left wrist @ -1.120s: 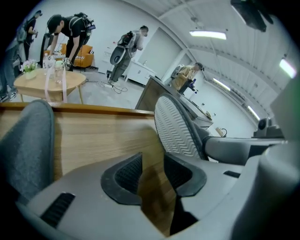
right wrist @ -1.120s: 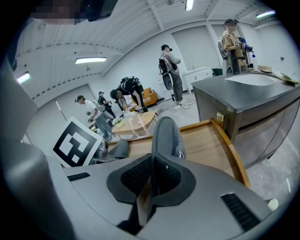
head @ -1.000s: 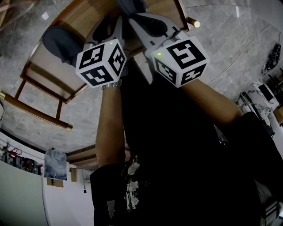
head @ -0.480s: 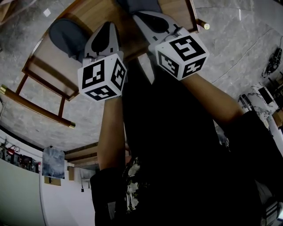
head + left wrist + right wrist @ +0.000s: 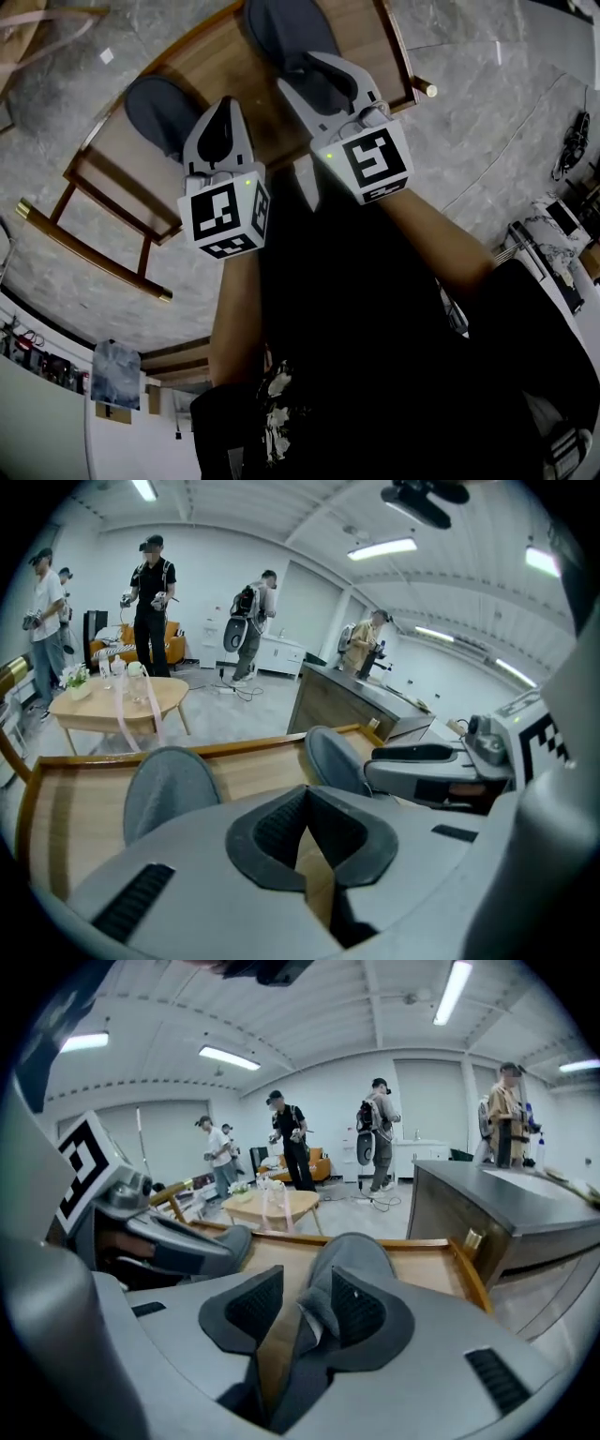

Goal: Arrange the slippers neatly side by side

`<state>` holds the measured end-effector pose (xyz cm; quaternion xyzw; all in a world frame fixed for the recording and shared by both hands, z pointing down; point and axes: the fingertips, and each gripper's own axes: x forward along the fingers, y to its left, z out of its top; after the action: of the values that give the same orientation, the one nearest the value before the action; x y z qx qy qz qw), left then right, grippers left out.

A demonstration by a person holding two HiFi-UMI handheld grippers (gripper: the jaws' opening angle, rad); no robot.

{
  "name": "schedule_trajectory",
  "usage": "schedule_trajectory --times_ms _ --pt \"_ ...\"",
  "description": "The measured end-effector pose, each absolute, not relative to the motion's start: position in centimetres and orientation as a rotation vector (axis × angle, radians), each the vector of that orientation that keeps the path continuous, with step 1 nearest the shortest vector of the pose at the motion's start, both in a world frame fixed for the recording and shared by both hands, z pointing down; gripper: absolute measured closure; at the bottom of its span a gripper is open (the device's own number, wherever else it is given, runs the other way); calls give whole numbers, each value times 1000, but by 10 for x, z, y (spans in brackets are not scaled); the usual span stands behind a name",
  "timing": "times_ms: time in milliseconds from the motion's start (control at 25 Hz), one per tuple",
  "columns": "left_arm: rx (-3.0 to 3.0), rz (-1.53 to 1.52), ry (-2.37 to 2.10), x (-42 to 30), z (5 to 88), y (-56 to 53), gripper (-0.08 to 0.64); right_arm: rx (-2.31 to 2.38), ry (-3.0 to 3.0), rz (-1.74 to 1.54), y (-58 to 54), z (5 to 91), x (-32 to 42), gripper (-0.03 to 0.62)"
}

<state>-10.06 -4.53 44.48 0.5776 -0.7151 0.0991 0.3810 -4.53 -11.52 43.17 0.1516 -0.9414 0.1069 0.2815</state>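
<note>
- Both slippers lie on the wooden table [image 5: 239,61], inside its raised rim [image 5: 234,748], toes pointing away from the person.
- The left slipper [image 5: 161,105] is near the table's left side. The right slipper [image 5: 286,36] sits further away and is turned a bit, so the pair is not yet even, I think.
- Right gripper [image 5: 317,73]: the jaws are opening and stand wide apart, w/ the heel end of the right slipper between them. The cloth lies against one pad. The other pad is clear of it and bare wood shows in the gap, so there is no real squeeze now.
- Left gripper [image 5: 223,112]: jaws closed together, nothing between them. It is just behind the left slipper's heel. Whether it touches the heel I cannot tell.
- Handling (my judgement): grey felt-like cloth, soft & light, prob. w/ a bendy sole. Lifted by one end it will droop, so sliding it on the wood is safer than carrying it.
- Where to hold: the heel rim or the back edge of the sole, pads across the thickness. The upper is floppy, and a grip there only pulls cloth.
- Not fragile, and not slippery for ribbed pads. The main risk is that a push at one corner turns the slipper instead of moving it straight.
</note>
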Motion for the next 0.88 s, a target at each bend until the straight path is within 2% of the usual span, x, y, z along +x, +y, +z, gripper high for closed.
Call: schedule_trajectory --times_ms 320,360,440,520,880 --pt "1525 304 -1795 -101 439 -32 558 459 -2387 285 -127 470 -39 433" --pt "1524 306 -1795 -103 439 -28 558 466 -2370 297 -128 474 -38 439" --pt "1518 304 -1803 -108 437 -21 557 481 -2344 311 -129 478 -36 539" --pt "1503 307 -1828 -115 433 -13 558 498 -2337 345 -130 478 -36 561" --pt "1350 290 -1991 -162 431 23 557 623 -2387 582 -124 445 -46 572"
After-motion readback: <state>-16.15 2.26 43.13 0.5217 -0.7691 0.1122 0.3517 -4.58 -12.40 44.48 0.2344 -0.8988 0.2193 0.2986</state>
